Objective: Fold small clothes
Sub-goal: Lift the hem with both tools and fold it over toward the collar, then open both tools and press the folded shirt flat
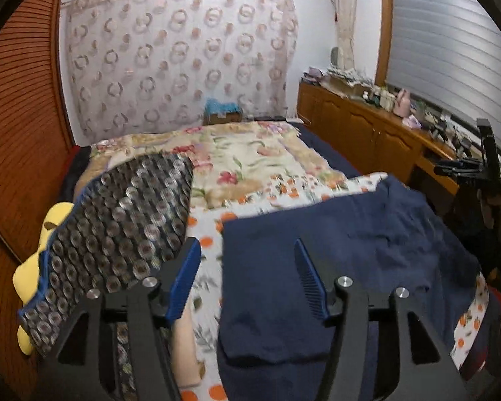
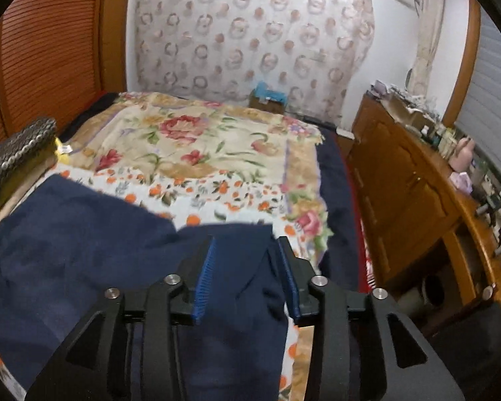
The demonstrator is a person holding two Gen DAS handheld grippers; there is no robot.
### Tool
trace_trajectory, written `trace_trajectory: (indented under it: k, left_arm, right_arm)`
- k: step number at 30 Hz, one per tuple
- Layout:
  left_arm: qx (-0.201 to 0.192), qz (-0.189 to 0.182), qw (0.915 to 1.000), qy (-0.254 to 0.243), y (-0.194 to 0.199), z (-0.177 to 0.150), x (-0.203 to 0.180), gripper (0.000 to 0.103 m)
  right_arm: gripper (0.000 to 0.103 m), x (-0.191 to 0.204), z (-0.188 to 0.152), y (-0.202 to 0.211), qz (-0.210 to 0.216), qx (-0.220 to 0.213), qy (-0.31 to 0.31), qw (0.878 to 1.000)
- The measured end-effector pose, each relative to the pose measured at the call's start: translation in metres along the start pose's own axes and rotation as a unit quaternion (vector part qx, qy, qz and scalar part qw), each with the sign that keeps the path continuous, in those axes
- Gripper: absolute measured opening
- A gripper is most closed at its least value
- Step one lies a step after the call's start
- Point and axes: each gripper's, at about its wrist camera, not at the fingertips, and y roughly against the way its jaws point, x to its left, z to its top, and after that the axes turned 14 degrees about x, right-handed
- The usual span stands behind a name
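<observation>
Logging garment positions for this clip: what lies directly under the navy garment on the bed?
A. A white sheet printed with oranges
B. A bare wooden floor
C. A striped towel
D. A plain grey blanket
A: the navy garment lies spread on the white orange-print sheet, whose fruit pattern shows along its edges in both wrist views.

The navy garment (image 1: 334,250) runs off the bottom of the left wrist view behind the left gripper (image 1: 247,280), so its near hem is hidden. The small items on the wooden sideboard (image 2: 417,180), at the right of the frame, are too small and blurred to identify. The patterned pillow (image 2: 13,157) is cut by the left edge.
</observation>
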Motion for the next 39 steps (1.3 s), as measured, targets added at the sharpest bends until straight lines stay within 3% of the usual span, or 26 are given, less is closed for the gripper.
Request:
trace_trajectory:
  k: [9, 15, 26, 31, 37, 39]
  left_arm:
    - [0.027, -0.019, 0.9994, -0.005, 0.0, -0.05, -0.027, 0.058]
    - [0.055, -0.027, 0.9981, -0.012, -0.022, -0.073, -0.041, 0.058]
    - [0.117, -0.024, 0.9928, -0.002, -0.065, -0.095, -0.047, 0.058]
    - [0.108, -0.011, 0.994, -0.012, -0.067, -0.099, -0.051, 0.058]
    - [0.11, 0.004, 0.9937, -0.022, -0.07, -0.097, -0.056, 0.065]
    - [0.112, 0.002, 0.9933, -0.025, -0.071, -0.097, -0.056, 0.073]
  right_arm:
    - [0.046, 0.011, -0.068, 0.015, 0.061, 0.007, -0.025, 0.998]
    - [0.046, 0.016, -0.105, 0.001, 0.068, 0.029, -0.03, 0.997]
    - [0.046, 0.003, -0.128, -0.026, 0.084, 0.059, -0.085, 0.991]
    - [0.046, 0.002, -0.127, -0.033, 0.094, 0.069, -0.09, 0.989]
    - [0.046, 0.004, -0.122, -0.037, 0.094, 0.061, -0.095, 0.989]
    - [0.046, 0.003, -0.12, -0.04, 0.093, 0.06, -0.101, 0.989]
